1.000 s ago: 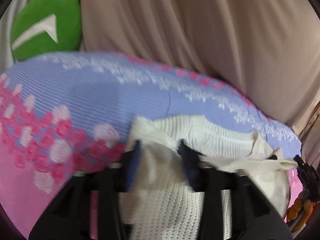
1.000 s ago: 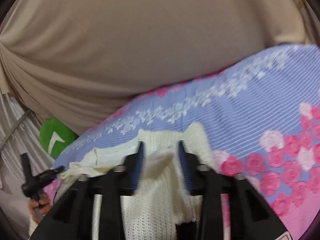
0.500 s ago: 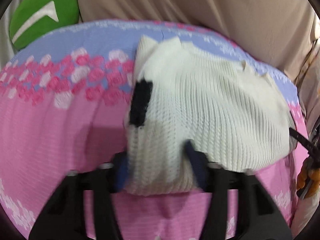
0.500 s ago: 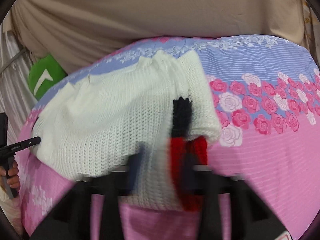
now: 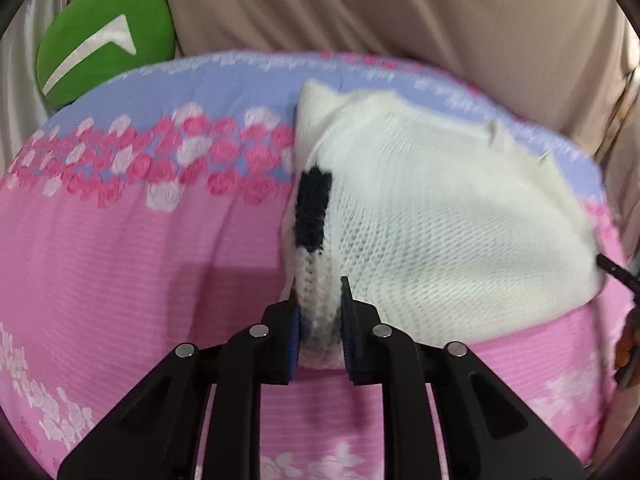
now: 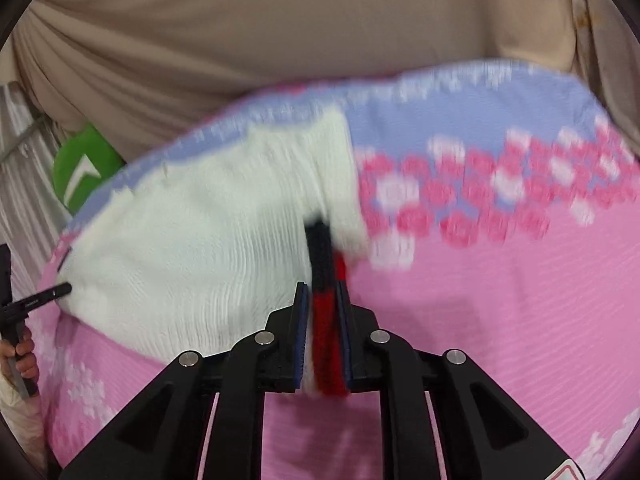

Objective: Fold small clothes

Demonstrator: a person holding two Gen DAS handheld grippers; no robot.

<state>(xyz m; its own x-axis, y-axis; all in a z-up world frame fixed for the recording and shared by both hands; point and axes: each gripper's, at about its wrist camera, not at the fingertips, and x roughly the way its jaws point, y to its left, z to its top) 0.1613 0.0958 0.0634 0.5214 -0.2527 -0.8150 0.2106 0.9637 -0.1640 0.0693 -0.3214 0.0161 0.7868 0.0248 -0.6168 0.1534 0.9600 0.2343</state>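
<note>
Gripping white knit sweater (image 5: 440, 216) both-clawed

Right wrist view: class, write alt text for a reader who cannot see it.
The right gripper pinches a red and black knitted edge of a white knit garment, its jaws easing open slightly. The garment lies on a pink and lilac rose-print bedsheet, with a beige curtain behind.

So the sweater (image 5: 440, 208) lies on the bedsheet (image 5: 140, 260), toward its far side. Behind the bed hangs a curtain (image 5: 400, 12), with a cushion (image 5: 104, 36) tucked at the far left corner. The left gripper (image 5: 319, 312) sits at the sweater's near left edge, the right gripper (image 6: 323, 316) at its near right edge.
</note>
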